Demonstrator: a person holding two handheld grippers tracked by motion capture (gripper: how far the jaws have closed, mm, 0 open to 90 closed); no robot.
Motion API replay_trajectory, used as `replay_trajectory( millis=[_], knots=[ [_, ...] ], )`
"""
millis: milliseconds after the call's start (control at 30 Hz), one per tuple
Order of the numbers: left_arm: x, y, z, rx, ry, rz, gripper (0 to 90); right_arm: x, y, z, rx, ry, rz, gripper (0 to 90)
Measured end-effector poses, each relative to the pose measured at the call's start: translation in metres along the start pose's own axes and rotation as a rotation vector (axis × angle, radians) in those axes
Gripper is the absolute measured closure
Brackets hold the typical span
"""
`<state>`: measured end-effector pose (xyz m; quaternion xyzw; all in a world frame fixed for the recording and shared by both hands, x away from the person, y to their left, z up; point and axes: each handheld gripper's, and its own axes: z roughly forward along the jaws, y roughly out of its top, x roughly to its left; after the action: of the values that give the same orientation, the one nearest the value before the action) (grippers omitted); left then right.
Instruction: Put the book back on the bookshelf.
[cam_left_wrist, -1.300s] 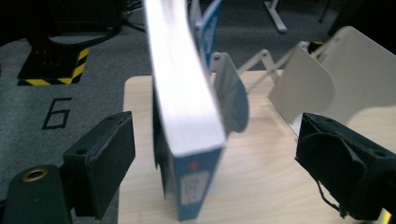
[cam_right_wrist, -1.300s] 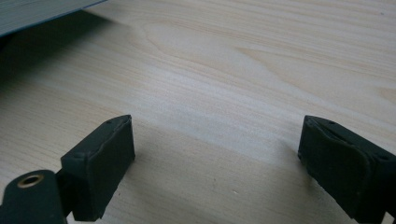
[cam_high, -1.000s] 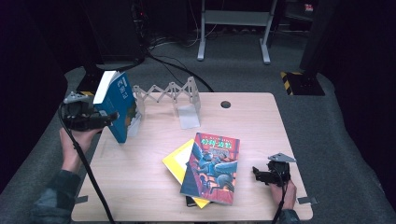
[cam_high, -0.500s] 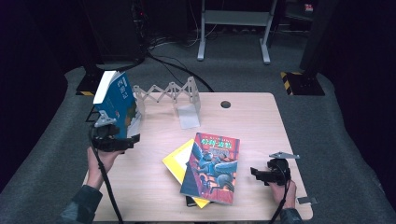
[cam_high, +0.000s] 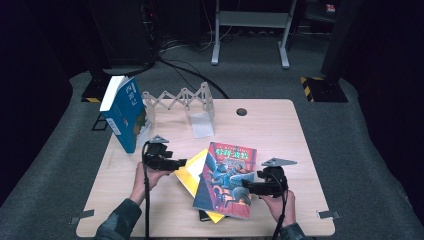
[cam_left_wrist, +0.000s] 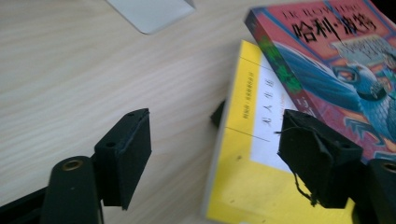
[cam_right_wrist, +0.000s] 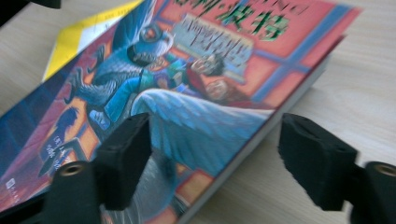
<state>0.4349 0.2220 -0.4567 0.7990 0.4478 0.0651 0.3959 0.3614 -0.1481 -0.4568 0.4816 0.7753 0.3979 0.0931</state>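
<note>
**Item:** red paperback (cam_high: 226, 179), illustrated cover, top of a small stack near the front edge of the table (cam_high: 280, 125), slightly right of centre. Lies flat, cover up, skewed across the yellow book (cam_high: 192, 172) beneath it; a dark third volume just peeks out at the stack's front.

**Handling, judged:** thick softcover, moderately heavy, stiff along the spine but likely to sag if lifted by one corner. Glossy cover looks slippery; foam pads should hold if they pinch through the full page block. Not fragile, though corners and cover can crease.

**Where to take hold:** the right long edge, which overhangs the yellow book and shows a gap above the table in the right gripper view; one jaw under, one over, near mid-length.

**Right gripper** (cam_high: 250, 187): jaws spread, have just been closing, straddling that edge (cam_right_wrist: 252, 140) without pressing yet.

**Left gripper** (cam_high: 179, 162): jaws spread, have just been closing, hovering over the yellow book's left edge (cam_left_wrist: 243, 154), nothing pinched.

**Also present:** blue book (cam_high: 122, 112) standing at the left edge in the white folding rack (cam_high: 180, 100).
</note>
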Motion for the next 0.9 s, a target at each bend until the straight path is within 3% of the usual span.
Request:
replay_trajectory(
  millis=[33, 167, 200, 367, 400, 433, 467, 500, 533, 567, 700, 733, 767, 900],
  knots=[
    [-0.004, -0.001, 0.010, 0.028, -0.042, 0.009, 31.4, 0.004, -0.001, 0.010, 0.032, -0.008, -0.013, 32.1],
    [-0.008, -0.006, 0.022, 0.079, -0.079, 0.044, 41.4, 0.003, -0.001, 0.012, 0.014, -0.004, 0.016, 34.9],
    [-0.009, -0.009, 0.023, 0.056, -0.077, 0.029, 41.5, 0.003, -0.001, 0.012, 0.016, -0.010, 0.006, 35.3],
    [-0.004, -0.015, 0.018, 0.042, -0.084, 0.007, 46.2, 0.007, 0.004, 0.014, 0.032, -0.027, -0.010, 37.9],
    [-0.005, -0.016, 0.017, 0.034, -0.080, 0.005, 46.4, 0.007, 0.006, 0.015, 0.031, -0.026, -0.015, 47.8],
    [-0.005, -0.016, 0.017, 0.034, -0.080, 0.005, 46.8, 0.007, 0.006, 0.015, 0.031, -0.026, -0.015, 47.8],
    [-0.007, -0.018, 0.016, 0.033, -0.063, -0.006, 46.8, 0.014, 0.010, 0.019, 0.010, -0.020, -0.070, 60.8],
    [-0.007, -0.018, 0.016, 0.033, -0.063, -0.006, 46.9, 0.014, 0.010, 0.019, 0.010, -0.020, -0.070, 60.8],
    [-0.010, -0.019, 0.013, 0.046, -0.045, 0.007, 47.0, 0.027, 0.017, 0.024, 0.019, -0.071, -0.156, 64.3],
    [-0.012, -0.020, 0.012, 0.043, -0.029, 0.004, 47.1, 0.032, 0.020, 0.027, 0.024, -0.081, -0.150, 64.0],
    [-0.013, -0.022, 0.010, 0.052, -0.032, 0.002, 47.0, 0.030, 0.025, 0.033, 0.028, -0.063, -0.134, 57.5],
    [-0.013, -0.022, 0.010, 0.050, -0.033, 0.003, 47.0, 0.027, 0.025, 0.033, 0.026, -0.055, -0.120, 51.0],
    [-0.013, -0.023, 0.010, 0.044, -0.031, 0.003, 47.0, 0.023, 0.024, 0.032, 0.031, -0.071, -0.104, 36.9],
    [-0.014, -0.025, 0.009, 0.040, -0.031, -0.008, 47.0, 0.016, 0.009, 0.020, 0.037, -0.019, -0.054, 19.1]
  ],
)
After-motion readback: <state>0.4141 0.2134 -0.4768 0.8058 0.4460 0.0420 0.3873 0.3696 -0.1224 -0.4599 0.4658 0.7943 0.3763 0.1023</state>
